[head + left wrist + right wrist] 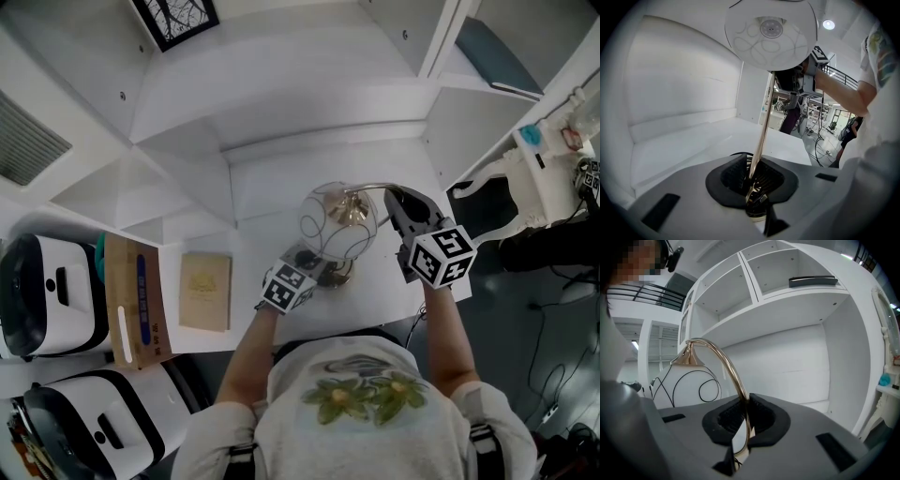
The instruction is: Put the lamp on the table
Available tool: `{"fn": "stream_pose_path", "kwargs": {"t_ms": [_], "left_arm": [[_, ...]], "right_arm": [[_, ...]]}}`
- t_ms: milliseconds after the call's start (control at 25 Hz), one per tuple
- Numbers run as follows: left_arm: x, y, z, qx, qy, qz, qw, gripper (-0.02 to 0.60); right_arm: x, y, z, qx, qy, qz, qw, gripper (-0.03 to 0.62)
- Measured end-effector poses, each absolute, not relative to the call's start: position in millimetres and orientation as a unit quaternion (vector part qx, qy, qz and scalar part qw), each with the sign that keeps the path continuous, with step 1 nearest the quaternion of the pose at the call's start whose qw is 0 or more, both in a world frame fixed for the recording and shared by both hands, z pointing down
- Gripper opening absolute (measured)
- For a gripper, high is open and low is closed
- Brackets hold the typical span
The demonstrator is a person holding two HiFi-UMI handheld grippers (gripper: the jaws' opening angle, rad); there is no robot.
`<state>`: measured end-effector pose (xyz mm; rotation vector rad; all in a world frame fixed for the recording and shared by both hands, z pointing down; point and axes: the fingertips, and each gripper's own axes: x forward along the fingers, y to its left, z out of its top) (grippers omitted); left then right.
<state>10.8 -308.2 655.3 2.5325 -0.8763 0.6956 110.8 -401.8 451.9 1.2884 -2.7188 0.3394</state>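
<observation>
The lamp has a white globe shade (337, 223) with black swirl lines, a curved gold stem (370, 188) and a round base (337, 275). It stands upright over the front part of the white table (272, 202). My left gripper (314, 267) is shut on the straight lower stem (761, 136) just above the base, under the shade (771, 33). My right gripper (398, 202) is shut on the arched upper stem (726, 366), beside the shade (686, 385). Whether the base rests on the table I cannot tell.
A tan book (205, 291) lies on the table left of the lamp, and a cardboard box (138, 300) sits further left beside white appliances (47, 281). White shelves rise behind the table, one holding a dark book (812, 281). A framed picture (175, 19) leans at the back.
</observation>
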Motion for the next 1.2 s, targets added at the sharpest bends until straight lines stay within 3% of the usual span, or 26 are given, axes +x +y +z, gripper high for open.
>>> {"fn": "stream_pose_path", "kwargs": {"t_ms": [1200], "left_arm": [[-14.9, -256.8, 661.8, 0.897, -0.312, 0.217, 0.225, 0.077]], "right_arm": [[66.1, -351.4, 441.3, 0.407, -0.908, 0.081, 0.064, 0.048]]}}
